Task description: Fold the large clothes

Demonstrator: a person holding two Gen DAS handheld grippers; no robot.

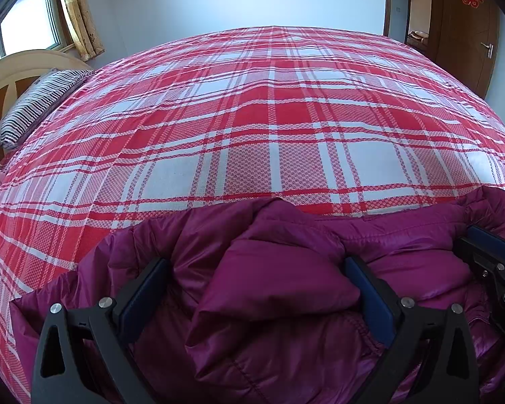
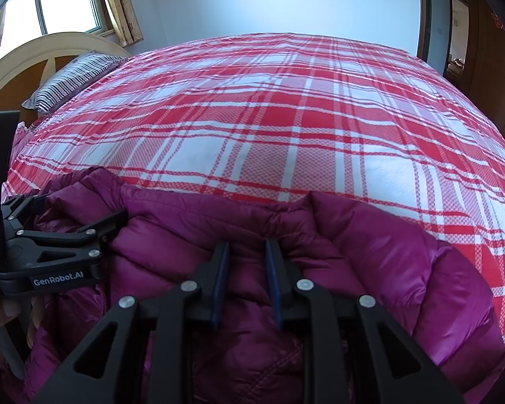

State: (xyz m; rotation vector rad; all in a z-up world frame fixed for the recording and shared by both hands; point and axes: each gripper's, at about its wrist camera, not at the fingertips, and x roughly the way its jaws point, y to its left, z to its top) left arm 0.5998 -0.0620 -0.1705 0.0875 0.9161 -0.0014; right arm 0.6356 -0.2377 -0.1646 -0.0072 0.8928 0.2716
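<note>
A magenta puffer jacket lies bunched at the near edge of a bed with a red and white plaid cover. My left gripper is open, its fingers wide apart on either side of a raised fold of the jacket. My right gripper is narrowed onto a pinch of the jacket, with fabric between its blue pads. The right gripper shows at the right edge of the left wrist view. The left gripper shows at the left of the right wrist view.
A striped pillow lies at the far left by a curved wooden headboard. A window with yellow curtains is behind it. A brown door stands at the far right. The plaid cover stretches beyond the jacket.
</note>
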